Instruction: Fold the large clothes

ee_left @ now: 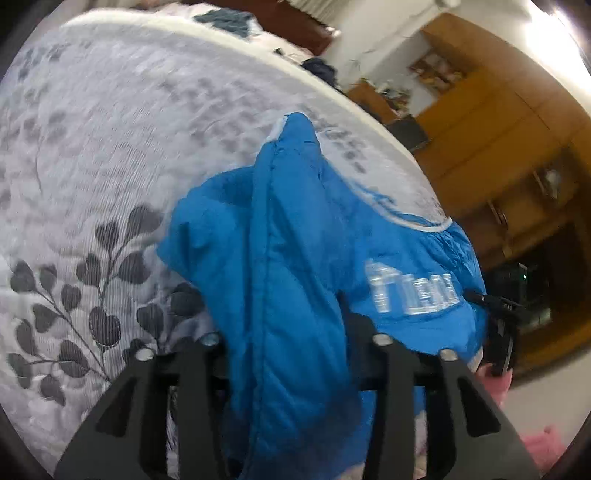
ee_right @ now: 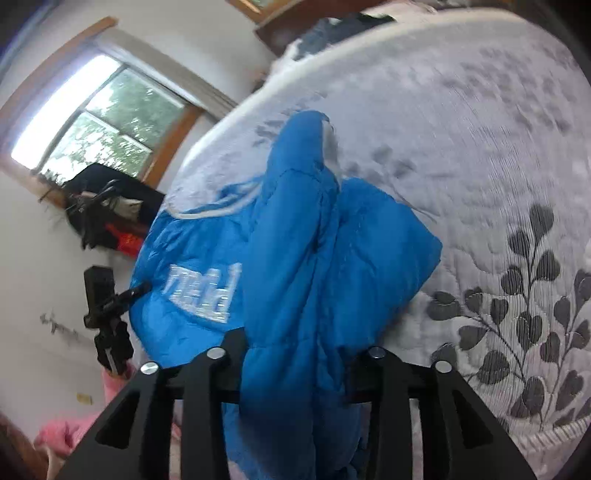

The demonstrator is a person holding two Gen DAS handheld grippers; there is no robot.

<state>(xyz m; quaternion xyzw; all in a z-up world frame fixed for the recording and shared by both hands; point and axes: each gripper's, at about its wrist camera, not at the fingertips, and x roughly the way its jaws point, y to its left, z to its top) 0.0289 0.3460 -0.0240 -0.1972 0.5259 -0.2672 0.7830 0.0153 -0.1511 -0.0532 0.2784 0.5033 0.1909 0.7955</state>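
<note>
A bright blue padded jacket with white lettering hangs bunched over a white bedspread printed with grey leaves. My left gripper is shut on a thick fold of the jacket that runs down between its black fingers. In the right wrist view the same blue jacket drapes the same way, and my right gripper is shut on another fold of it. The other gripper shows at the jacket's left edge. One sleeve tip points up toward the far side of the bed.
Wooden cabinets stand beyond the bed's right edge. A window and dark items on a stand lie to the left in the right wrist view. Dark clothes lie at the bed's far end. Pink fabric shows low down.
</note>
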